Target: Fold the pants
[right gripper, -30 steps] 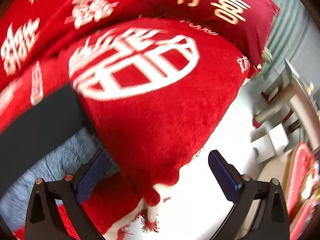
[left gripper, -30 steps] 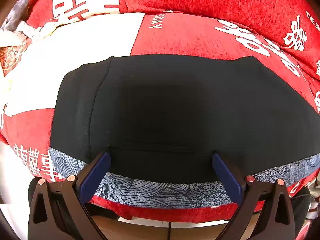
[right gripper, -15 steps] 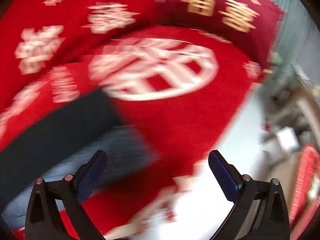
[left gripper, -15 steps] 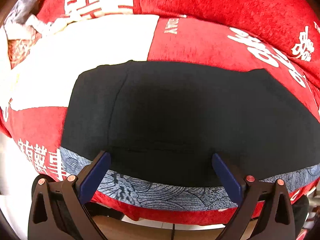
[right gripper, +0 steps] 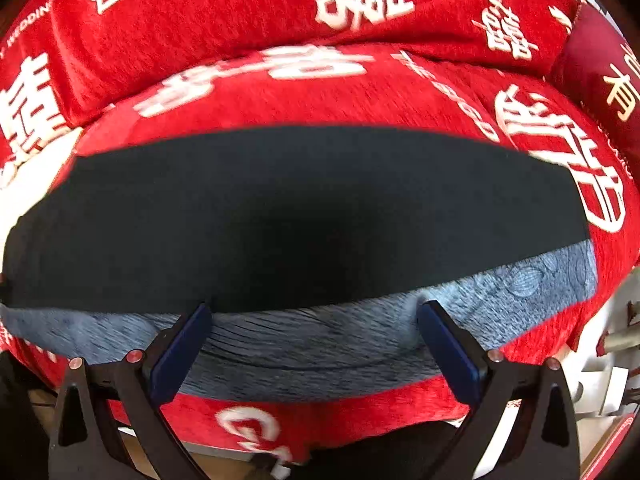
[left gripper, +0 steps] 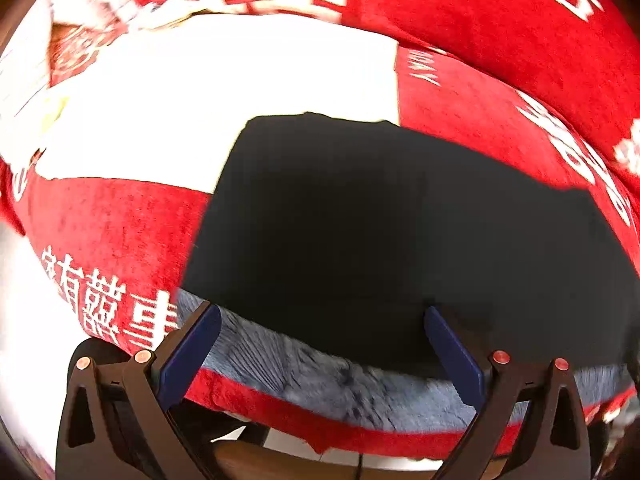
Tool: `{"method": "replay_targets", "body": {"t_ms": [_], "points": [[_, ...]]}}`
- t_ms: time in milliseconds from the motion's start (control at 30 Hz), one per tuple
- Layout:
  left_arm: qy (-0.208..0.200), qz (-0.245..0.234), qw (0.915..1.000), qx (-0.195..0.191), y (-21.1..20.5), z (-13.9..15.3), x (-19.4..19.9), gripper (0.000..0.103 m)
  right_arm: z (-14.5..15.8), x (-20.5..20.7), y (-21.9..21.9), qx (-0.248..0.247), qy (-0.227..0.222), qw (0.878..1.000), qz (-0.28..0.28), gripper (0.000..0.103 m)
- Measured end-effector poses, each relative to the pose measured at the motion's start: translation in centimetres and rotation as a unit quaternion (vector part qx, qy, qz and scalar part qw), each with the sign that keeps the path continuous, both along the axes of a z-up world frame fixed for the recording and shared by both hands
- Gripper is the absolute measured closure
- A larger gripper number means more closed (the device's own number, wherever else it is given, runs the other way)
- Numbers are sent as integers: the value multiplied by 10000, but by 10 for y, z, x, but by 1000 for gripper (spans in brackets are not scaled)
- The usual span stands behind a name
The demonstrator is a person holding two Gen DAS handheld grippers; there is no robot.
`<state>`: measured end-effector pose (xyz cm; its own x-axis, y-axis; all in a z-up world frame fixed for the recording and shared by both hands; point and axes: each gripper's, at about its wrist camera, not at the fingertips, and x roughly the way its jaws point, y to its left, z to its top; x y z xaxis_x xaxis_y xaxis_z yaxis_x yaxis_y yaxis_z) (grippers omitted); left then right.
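We see both views in bright, even light. The white panel (left gripper: 224, 92) in the left view glares, blown out with no texture. The pants (right gripper: 296, 216) read as flat black, with a darker soft shadow at their middle. Motion blur smears the print at the left view's top and the grey strip (right gripper: 320, 344). Fisheye bulge bends everything, and the corners go dark.

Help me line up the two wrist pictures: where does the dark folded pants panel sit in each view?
Left wrist: the dark folded pants panel fills the centre and right, its left end visible against the red and white patterned cover.
Right wrist: it spans the middle as a wide band, its right end visible.
Shared landmark: the blue-grey patterned fabric strip along its near edge.
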<state>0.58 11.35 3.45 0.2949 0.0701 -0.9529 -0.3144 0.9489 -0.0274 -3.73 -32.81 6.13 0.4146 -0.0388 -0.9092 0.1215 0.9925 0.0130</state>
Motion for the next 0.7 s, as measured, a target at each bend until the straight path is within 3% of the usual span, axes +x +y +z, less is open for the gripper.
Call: {"method": "replay_targets", "body": {"t_ms": [67, 167, 267, 367, 500, 567, 600, 700], "points": [[-65, 31, 9999, -128, -4, 2, 9, 1, 4, 12, 25, -107, -97, 9995, 283, 0], [-261, -436, 9987, 71, -34, 12, 34, 1, 13, 34, 67, -79, -324, 9970, 695, 0], [-270, -577, 9971, 409, -49, 12, 56, 1, 15, 70, 99, 327, -516, 9945, 846, 0], [-126, -408, 9986, 298, -41, 2, 76, 1, 12, 97, 134, 625, -542, 9917, 982, 0], [-15, -283, 9996, 27, -25, -15, 89, 0, -20, 134, 165, 630, -9, 9911, 1174, 0], [-78, -357, 9993, -24, -24, -16, 90, 0, -36, 144, 169, 372, 193, 9924, 1161, 0], [-88, -408, 9991, -6, -25, -16, 92, 0, -37, 148, 177, 110, 134, 9918, 1267, 0], [-122, -531, 9985, 60, -26, -10, 83, 0, -29, 147, 183, -38, 242, 9911, 1309, 0]]}}
